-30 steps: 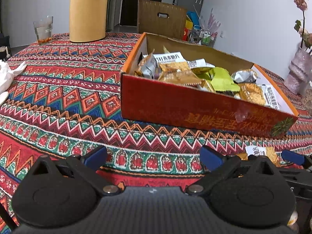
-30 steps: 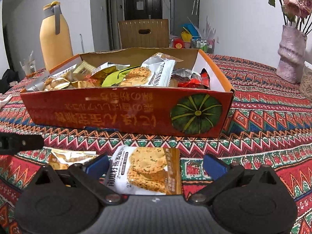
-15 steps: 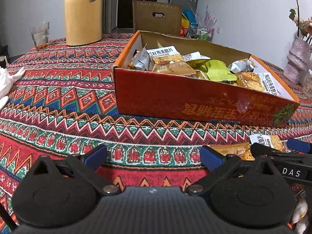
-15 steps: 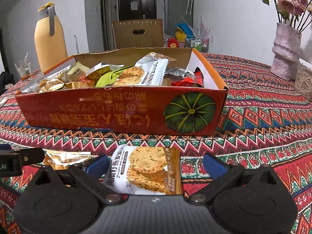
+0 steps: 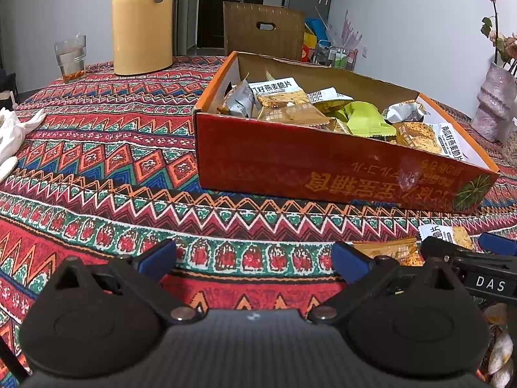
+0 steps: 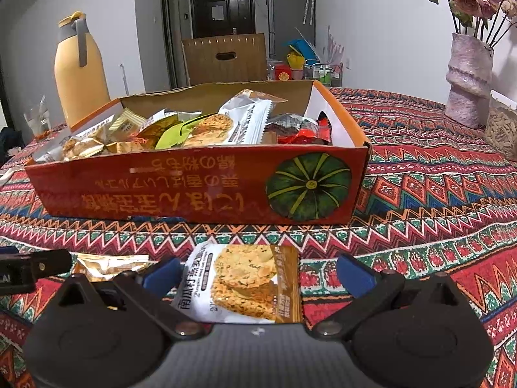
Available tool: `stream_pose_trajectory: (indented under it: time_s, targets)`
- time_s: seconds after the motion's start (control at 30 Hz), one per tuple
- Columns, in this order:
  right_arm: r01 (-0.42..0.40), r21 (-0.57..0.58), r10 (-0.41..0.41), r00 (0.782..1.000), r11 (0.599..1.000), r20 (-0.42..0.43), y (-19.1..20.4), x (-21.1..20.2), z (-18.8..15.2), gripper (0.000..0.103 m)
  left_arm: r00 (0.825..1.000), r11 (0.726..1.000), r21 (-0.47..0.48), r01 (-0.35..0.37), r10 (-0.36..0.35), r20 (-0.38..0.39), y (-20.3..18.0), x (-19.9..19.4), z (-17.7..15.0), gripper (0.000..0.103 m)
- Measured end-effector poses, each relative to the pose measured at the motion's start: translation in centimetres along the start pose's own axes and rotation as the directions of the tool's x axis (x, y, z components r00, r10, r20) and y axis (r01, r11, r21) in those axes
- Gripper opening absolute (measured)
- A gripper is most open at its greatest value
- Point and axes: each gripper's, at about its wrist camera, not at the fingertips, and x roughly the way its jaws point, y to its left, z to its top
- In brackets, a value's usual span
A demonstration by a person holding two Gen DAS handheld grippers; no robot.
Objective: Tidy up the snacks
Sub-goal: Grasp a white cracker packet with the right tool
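A red cardboard box (image 6: 200,184) with a pumpkin picture holds several snack packets; it also shows in the left wrist view (image 5: 323,174). An oat-crisp packet (image 6: 245,281) lies flat on the tablecloth between the open fingers of my right gripper (image 6: 258,270). A gold packet (image 6: 110,263) lies just left of it, also in the left wrist view (image 5: 392,252). My left gripper (image 5: 255,257) is open and empty over the cloth, left of the right gripper, whose black body (image 5: 484,278) shows at its right.
A yellow thermos (image 5: 142,22) and a glass (image 5: 70,58) stand at the far left of the table. A pink vase with flowers (image 6: 468,77) and a container of seeds (image 6: 502,129) stand at the far right. White cloth (image 5: 13,129) lies at the left edge.
The left gripper has drawn back and turned right, so the box looks smaller and the right gripper and gold packet are more in view. The right gripper has hardly moved.
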Motion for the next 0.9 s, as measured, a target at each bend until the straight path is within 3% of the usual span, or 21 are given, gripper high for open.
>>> stream_pose_trajectory:
  time_s: [0.9]
  targets:
    - [-0.044,-0.027,0.044,0.999,0.999,0.0,0.73,0.52,0.33,0.103,1.0,1.0,0.01,0.0,0.0,-0.003,-0.27,0.39,0.26,0.103]
